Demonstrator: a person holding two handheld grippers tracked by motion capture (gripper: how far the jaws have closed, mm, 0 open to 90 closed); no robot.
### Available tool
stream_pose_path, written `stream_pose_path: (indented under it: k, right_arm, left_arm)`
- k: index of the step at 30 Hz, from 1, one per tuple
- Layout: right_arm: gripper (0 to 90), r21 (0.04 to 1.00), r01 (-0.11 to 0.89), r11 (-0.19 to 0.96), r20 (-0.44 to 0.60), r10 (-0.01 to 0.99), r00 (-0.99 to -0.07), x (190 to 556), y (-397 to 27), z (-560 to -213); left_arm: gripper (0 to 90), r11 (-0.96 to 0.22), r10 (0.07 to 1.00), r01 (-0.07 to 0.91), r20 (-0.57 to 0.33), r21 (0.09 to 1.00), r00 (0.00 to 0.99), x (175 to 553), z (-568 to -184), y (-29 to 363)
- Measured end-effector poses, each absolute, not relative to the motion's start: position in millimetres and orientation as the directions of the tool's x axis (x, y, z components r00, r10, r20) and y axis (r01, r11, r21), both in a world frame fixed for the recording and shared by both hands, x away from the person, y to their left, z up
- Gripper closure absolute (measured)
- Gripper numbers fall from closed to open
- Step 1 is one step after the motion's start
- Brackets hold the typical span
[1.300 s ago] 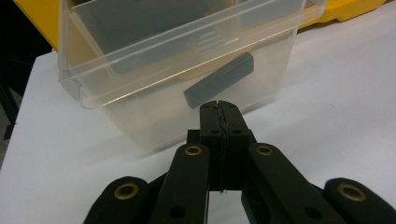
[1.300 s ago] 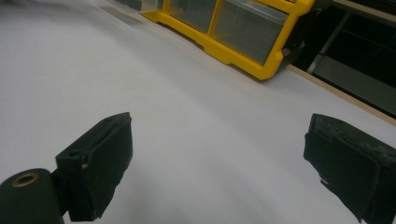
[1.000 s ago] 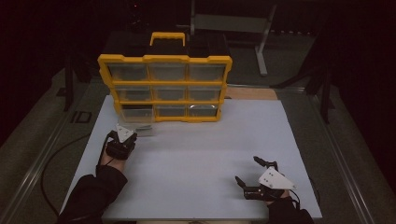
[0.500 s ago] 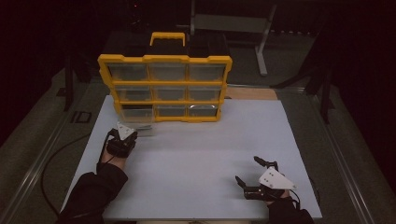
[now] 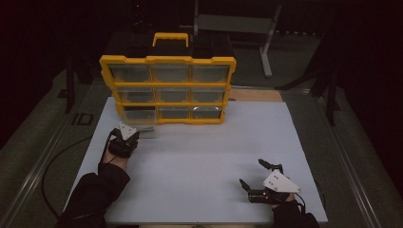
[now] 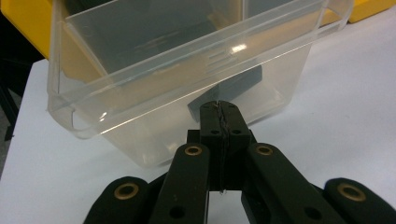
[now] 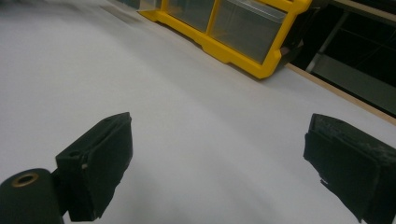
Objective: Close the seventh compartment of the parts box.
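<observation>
Drawer (image 6: 187, 93): clear plastic bin, drawn partway out of the bottom-left slot of the yellow cabinet (image 5: 167, 88); its front end rests on or just above the white table top (image 5: 199, 156), beside the cabinet's base.
Left gripper (image 6: 219, 112): jaws pressed together, tips meeting against the lower front wall of the drawer. A thin lip or tab appears pinched between them, but the contact point itself is too small to confirm.
Grip purpose: a low pinch at the middle of the front wall lets the bin slide straight along its slot without twisting, judged from the alignment of jaws and drawer.
Left hand position: in the high view the left gripper (image 5: 124, 140) sits just in front of the cabinet's lower-left corner, forearm coming from the table's near edge.
Drawer contents: a dark grey flat piece (image 6: 233, 86) lies on the bin's floor, seen through the wall; its nature cannot be told.
Right gripper (image 7: 215, 163): jaws spread wide, nothing between them, held low over bare table.
Right hand position: right gripper (image 5: 261, 175) near the front right of the table, well apart from the cabinet, probably parked to keep the work area free.
Cabinet: nine clear drawers in three rows, black carry handle (image 5: 170, 39) on top; the other eight drawers sit flush.
Step in hand: extraction of the bottom-left drawer, judged partly complete.
</observation>
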State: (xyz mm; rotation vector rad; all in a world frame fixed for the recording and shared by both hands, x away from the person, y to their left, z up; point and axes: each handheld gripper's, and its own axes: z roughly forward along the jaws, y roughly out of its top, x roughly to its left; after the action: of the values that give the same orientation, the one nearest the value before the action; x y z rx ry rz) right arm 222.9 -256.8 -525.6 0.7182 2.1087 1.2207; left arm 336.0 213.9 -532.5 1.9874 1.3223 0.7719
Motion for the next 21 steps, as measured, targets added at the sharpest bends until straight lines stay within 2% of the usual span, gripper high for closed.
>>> stream_pose_path:
  k: [21]
  right_arm:
    - [8.0,0.889,0.159,0.43,-0.219,0.703,-0.677,222.8,-257.0,-525.6]
  left_arm:
    - [89.6,-0.303,0.938,0.575,0.133,0.76,0.32,346.0,-531.1,214.7]
